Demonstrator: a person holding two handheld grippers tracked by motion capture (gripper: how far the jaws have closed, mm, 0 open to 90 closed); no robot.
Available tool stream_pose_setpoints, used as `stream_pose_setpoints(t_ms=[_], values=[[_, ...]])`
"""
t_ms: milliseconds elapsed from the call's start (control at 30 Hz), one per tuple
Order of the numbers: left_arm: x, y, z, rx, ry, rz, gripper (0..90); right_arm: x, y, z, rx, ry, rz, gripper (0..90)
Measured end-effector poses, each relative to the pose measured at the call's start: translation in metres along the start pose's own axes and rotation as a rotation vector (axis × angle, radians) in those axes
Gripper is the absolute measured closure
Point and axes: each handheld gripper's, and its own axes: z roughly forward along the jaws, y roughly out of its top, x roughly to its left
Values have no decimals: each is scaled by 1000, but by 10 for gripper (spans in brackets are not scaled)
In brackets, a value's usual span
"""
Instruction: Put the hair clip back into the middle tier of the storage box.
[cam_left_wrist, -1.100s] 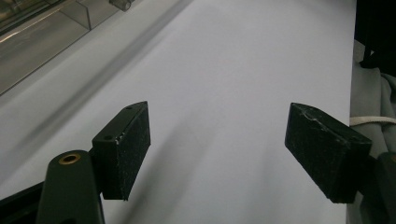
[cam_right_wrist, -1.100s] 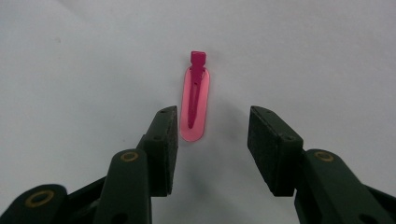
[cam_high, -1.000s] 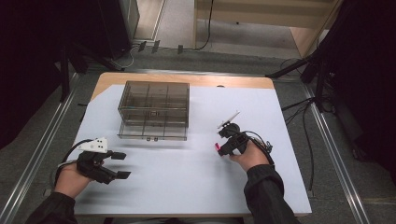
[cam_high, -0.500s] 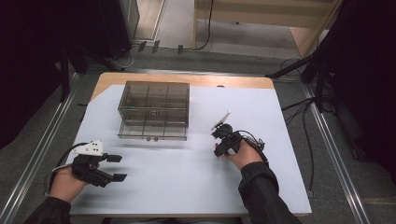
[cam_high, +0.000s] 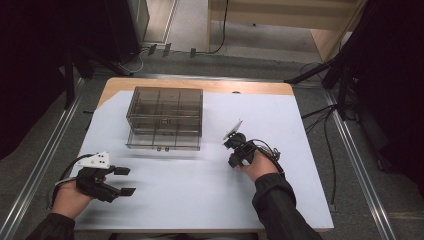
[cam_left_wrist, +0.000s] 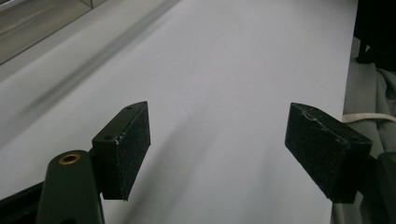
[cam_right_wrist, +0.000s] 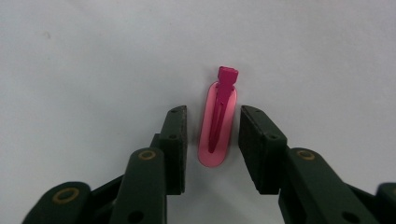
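right tongs (cam_right_wrist: 212, 140) stand over a pink hair clip (cam_right_wrist: 217, 122) with a jaw on either side of it; the jaws have just been closing, but a sliver of white sheet shows on each side of the clip, so the pads do not press on it yet. the clip lies flat on the white sheet (cam_high: 280, 120), in the right half, well in from the right edge, its darker spring end pointing away from the jaws. it looks light, thin, stiff and smooth plastic, likely to skid or tip; pinching its long sides near the middle seems best. left tongs (cam_left_wrist: 233, 149) hang with jaws wide apart, nothing between them, near the front left corner. a smoky compartment box (cam_high: 165, 117) stands toward the back left.
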Motion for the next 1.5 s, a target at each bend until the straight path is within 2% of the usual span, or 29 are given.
stream_pose_setpoints(t_ms=[133, 200, 767, 1000, 1267, 1500], values=[[-1, 1, 0, -3, -7, 2, 233, -1, 1, 0, -4, 11, -4, 759], [-1, 1, 1, -2, -7, 1, 233, -3, 1, 0, -14, 19, -2, 776], [1, -1, -1, -4, 5, -4, 233, -7, 0, -4, -37, 55, 26, 776], [1, 0, -1, -6, 4, -2, 233, -3, -1, -9, -51, 53, 8, 776], [2, 0, 0, -5, 2, 3, 233, 0, -2, -24, -140, 64, -19, 777], [3, 2, 1, -8, -3, 11, 233, -2, -3, -32, -232, 88, -5, 777]])
